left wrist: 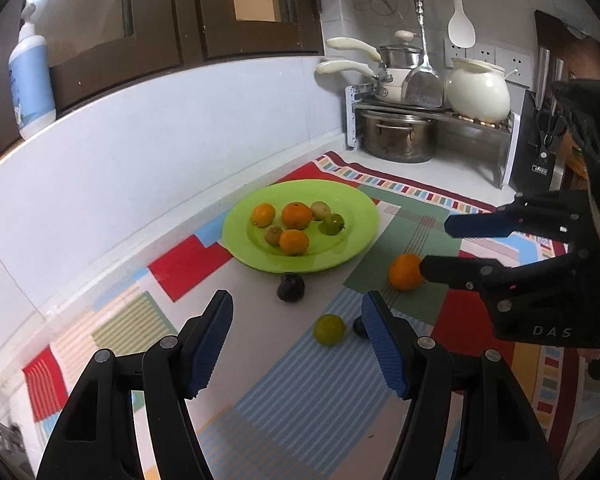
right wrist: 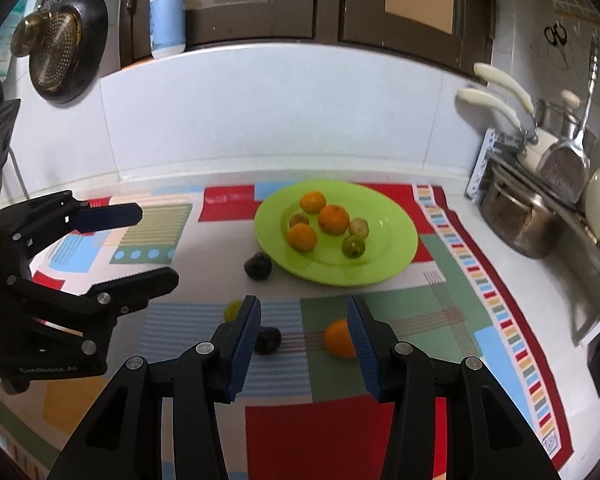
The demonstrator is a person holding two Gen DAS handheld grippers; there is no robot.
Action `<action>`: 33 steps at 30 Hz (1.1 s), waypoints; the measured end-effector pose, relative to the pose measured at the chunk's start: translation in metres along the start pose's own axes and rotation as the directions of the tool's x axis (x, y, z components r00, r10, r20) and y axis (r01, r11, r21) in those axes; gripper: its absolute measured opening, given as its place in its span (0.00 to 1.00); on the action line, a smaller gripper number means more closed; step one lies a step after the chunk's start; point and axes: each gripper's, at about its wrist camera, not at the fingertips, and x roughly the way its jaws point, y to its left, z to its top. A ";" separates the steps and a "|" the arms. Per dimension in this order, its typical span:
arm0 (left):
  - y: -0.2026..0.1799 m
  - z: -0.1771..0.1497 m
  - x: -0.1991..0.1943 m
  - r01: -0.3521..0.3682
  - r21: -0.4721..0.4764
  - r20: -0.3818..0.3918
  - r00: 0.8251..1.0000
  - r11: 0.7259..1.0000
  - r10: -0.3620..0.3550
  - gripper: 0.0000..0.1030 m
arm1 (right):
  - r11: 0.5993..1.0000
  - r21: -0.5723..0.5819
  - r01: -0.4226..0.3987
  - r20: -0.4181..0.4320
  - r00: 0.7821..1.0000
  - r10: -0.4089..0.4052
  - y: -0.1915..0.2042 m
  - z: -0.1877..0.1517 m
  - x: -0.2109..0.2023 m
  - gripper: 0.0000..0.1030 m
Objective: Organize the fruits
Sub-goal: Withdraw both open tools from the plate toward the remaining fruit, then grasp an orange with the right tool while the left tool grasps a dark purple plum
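Both my left gripper [left wrist: 296, 334] and right gripper [right wrist: 303, 340] hang released, and closing off-centre could squirt the loose orange [right wrist: 339, 338] rolling across the bench.

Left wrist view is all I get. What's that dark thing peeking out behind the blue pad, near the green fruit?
Observer: The right wrist view shows it whole. It is a dark round fruit lying on the mat, apart from the green one.
Visitor: Is the other tool gripping the orange?
Observer: No. The right tool is open, and the orange lies on the mat ahead of it, partly behind one pad and not pinched.
Visitor: Anything further left that I'm missing?
Observer: Yes, a metal strainer hangs there against a dark pan.
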 end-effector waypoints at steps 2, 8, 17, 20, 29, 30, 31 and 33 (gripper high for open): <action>-0.007 -0.002 0.003 0.006 0.009 -0.003 1.000 1.000 -0.006 0.64 | 1.000 0.001 -0.001 -0.014 1.000 0.001 -0.004 -0.004 0.002 0.45; -0.025 -0.007 0.014 0.019 -0.004 -0.027 0.999 1.000 -0.019 0.56 | 1.000 0.011 -0.001 -0.037 0.999 0.001 -0.019 -0.016 0.007 0.45; -0.041 -0.014 0.037 0.033 -0.106 -0.100 0.994 0.994 -0.044 0.42 | 0.999 -0.003 -0.044 -0.076 0.996 0.044 -0.035 -0.028 0.022 0.45; -0.043 -0.017 0.046 0.028 -0.116 -0.125 0.991 0.993 -0.043 0.38 | 0.998 -0.005 -0.059 -0.082 0.995 0.059 -0.040 -0.030 0.027 0.45; -0.049 -0.019 0.070 0.035 -0.134 -0.176 0.983 0.990 -0.058 0.33 | 0.993 0.007 -0.122 -0.116 0.986 0.122 -0.048 -0.032 0.050 0.45; -0.049 -0.019 0.072 0.035 -0.134 -0.179 0.982 0.990 -0.059 0.33 | 0.992 0.008 -0.123 -0.119 0.985 0.123 -0.049 -0.032 0.052 0.45; -0.050 -0.019 0.074 0.034 -0.135 -0.182 0.982 0.990 -0.059 0.33 | 0.992 0.009 -0.128 -0.122 0.984 0.128 -0.049 -0.033 0.055 0.45; -0.050 -0.019 0.078 0.031 -0.133 -0.190 0.980 0.991 -0.056 0.33 | 0.991 0.012 -0.133 -0.127 0.983 0.134 -0.051 -0.033 0.059 0.45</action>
